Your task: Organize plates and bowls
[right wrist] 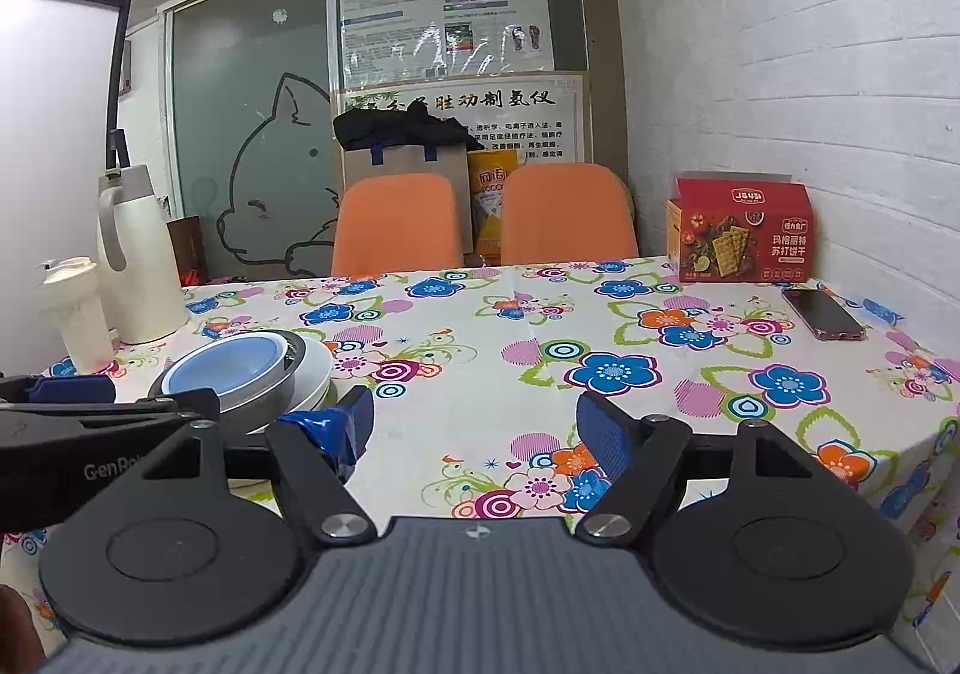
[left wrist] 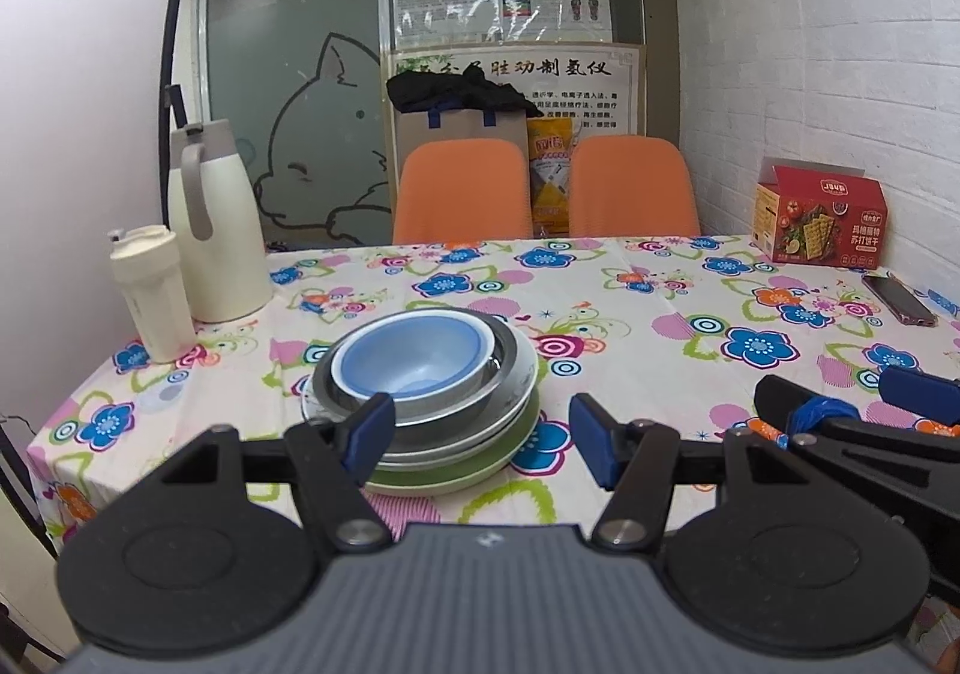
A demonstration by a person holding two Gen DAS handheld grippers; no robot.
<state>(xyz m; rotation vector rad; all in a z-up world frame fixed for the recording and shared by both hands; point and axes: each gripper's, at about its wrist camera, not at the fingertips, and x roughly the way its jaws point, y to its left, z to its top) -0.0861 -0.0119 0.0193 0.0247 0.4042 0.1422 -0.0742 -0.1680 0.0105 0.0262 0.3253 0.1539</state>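
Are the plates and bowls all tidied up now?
It looks nearly done. The blue bowl sits inside the metal bowl, on a white plate and a green plate, one neat stack. The left gripper and right gripper are open and hold nothing. No other dishes show on the table.

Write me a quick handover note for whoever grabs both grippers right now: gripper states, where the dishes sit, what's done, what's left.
Left gripper: open, empty, just in front of the stack.
Right gripper: open, empty, over bare tablecloth to the stack's right.
Dishes: blue bowl nested in metal bowl, on white plate, on green plate, one stack at the table's left.
Done: everything visible appears stacked.
Left: nothing loose in view; probably just confirm the stack is stable.
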